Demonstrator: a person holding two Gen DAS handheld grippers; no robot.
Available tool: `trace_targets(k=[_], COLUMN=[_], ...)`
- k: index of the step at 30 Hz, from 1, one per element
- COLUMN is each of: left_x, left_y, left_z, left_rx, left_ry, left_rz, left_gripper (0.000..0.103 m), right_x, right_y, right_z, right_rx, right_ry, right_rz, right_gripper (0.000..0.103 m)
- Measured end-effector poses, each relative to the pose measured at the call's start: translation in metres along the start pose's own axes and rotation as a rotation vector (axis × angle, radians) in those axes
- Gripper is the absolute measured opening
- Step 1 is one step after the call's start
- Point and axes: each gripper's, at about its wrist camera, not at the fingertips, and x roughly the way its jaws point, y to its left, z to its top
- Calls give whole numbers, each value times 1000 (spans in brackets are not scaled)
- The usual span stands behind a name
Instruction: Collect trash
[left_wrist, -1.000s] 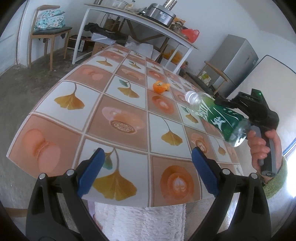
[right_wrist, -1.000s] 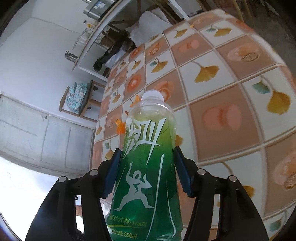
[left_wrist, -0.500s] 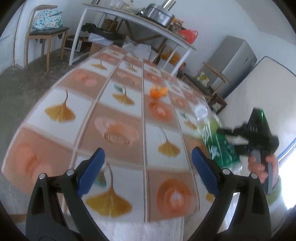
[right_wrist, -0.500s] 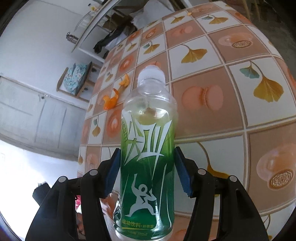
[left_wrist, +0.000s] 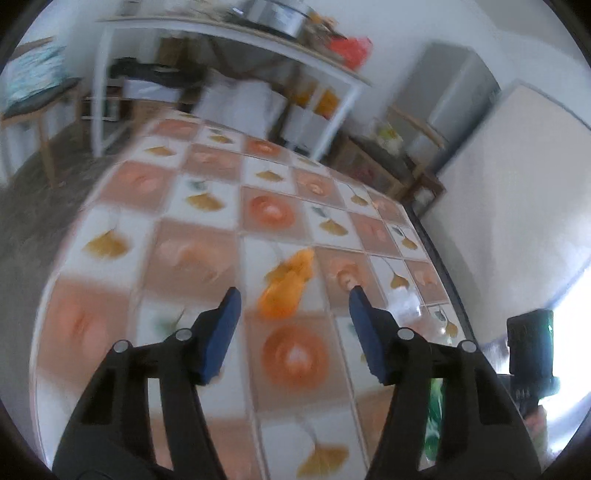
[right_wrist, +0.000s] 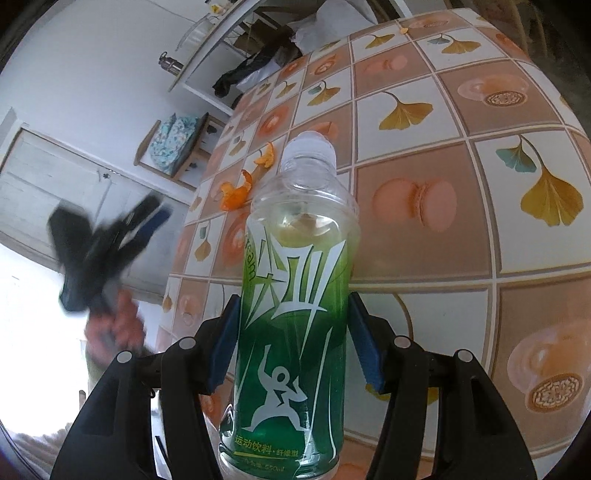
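Observation:
Orange peel (left_wrist: 286, 286) lies on the table's ginkgo-and-macaron cloth (left_wrist: 184, 251). My left gripper (left_wrist: 293, 295) hovers over it, blurred by motion. Its jaws are closing with the peel framed between the blue pads (left_wrist: 221, 328), which do not press on it. My right gripper (right_wrist: 293, 306) is shut on a green sports-drink bottle (right_wrist: 295, 280) with a white cap, held upright above the cloth (right_wrist: 480, 221). The right wrist view also shows two peel pieces (right_wrist: 236, 192) beyond the bottle and the blurred left gripper (right_wrist: 110, 236) at the left. In the left wrist view the bottle (left_wrist: 432, 424) shows at the lower right.
A white shelf table (left_wrist: 332, 70) with a metal pot and a red bag stands behind the table. A wooden chair with a patterned cushion (right_wrist: 173, 144) is at the far side. A grey cabinet (left_wrist: 454, 99) and a pale upright board (left_wrist: 517, 177) stand right.
My left gripper has swept forward over the table to the orange peel and its jaws have narrowed. The right gripper has kept the bottle and rolled slightly.

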Motion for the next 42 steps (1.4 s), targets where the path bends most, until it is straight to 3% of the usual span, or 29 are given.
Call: trace_targets(k=[3,5,11,17,26,31,37,42], left_x=[58,83,137,144,88,60,74,71], left_y=[-2,-2,-8,-32,-42,-34,-14,-9], left_z=[30,39,43,37,54,45,18,13], left_rx=[37,51,106,255,252,214,200,222], left_ry=[154,203,333,329,207,236,306,268], left_rz=[6,32,98,199,166,126,170,179], left_gripper=[57,55,32,1,1,1,1,2], right_x=[-1,-2,-4,-3,-3,-4,-4,-4], right_y=[-6,-10,-18,-25,-28,-29,-27,-27], right_z=[-1,-1,-2,-2,-2,-2,-3,-3], right_rx=[6,12,22,27,20,22,20,20], right_ry=[0,0,2,2,-8,-10,-10,-10], right_rz=[32,52,95,132,144,149,142,140], right_gripper=[56,56,56,56,56,56,56,56])
